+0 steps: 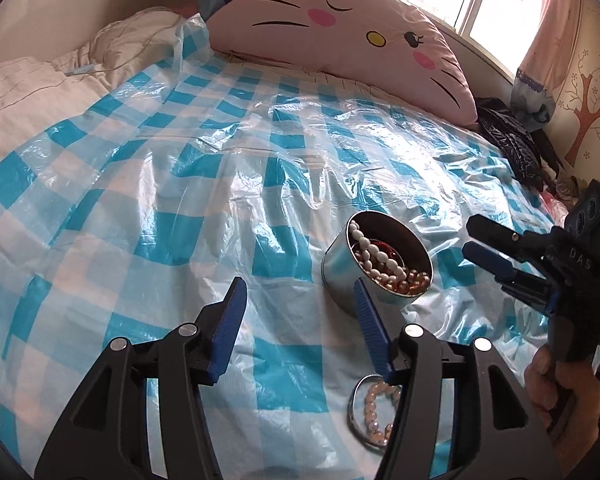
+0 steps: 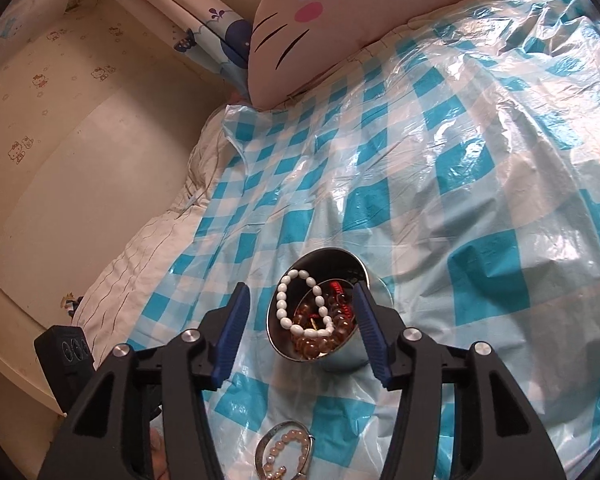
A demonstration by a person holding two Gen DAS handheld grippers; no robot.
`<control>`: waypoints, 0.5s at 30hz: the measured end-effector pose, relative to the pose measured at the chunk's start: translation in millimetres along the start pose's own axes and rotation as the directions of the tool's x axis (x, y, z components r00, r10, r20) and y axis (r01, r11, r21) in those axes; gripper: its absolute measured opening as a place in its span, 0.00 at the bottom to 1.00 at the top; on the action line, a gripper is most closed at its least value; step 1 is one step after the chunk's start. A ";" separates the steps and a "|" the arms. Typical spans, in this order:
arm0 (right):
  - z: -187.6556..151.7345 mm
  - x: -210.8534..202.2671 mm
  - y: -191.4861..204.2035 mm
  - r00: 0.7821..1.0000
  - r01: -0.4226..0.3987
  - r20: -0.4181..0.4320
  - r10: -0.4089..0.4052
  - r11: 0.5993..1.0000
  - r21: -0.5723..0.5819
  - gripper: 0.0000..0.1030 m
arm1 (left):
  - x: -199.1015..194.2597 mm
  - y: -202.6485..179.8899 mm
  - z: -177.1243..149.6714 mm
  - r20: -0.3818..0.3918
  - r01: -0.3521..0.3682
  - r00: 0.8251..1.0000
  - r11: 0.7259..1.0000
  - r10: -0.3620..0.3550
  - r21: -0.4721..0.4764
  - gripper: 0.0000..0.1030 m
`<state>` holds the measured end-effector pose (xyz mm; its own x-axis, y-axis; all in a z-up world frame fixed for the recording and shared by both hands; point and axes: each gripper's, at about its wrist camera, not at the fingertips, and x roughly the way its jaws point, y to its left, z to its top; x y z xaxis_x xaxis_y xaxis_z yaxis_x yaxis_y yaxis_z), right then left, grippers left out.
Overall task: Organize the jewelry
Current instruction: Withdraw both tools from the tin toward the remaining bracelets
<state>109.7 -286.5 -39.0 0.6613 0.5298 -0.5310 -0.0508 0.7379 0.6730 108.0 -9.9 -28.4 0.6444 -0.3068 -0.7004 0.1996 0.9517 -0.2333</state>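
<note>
Both tools, left and right, jaws apart and empty; tin of beads ahead between right tool's fingers, pink bracelet and bangle below it on bed, likely next pickup for the tin.

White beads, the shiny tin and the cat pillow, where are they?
white beads (image 2: 285,312): right wrist view, on the strand's left curve.
shiny tin (image 1: 337,270): left wrist view, on its outer side wall.
cat pillow (image 1: 340,28): left wrist view, on its pink face.
</note>
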 end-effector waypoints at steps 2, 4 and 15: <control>-1.6 -6.1 -2.1 0.999 0.038 0.014 -0.038 0.999 0.002 0.59 | -7.5 0.1 -8.0 0.003 -0.015 1.000 1.000 0.014 0.017 0.55; -5.2 -11.0 -5.2 0.998 0.059 0.014 -0.060 0.998 0.018 0.60 | -14.8 1.2 -16.4 0.002 -0.028 1.000 0.999 0.028 0.029 0.56; -55.5 -48.5 -2.9 0.982 0.187 -0.019 -0.187 0.982 0.009 0.70 | -29.9 -1.2 -35.1 -0.019 -0.009 1.000 0.999 0.010 0.050 0.60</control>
<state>36.2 -291.2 -43.8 0.6444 0.3904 -0.6575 0.0809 0.8202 0.5663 62.5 -2.3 -30.8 0.6321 -0.2970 -0.7157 0.2302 0.9539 -0.1925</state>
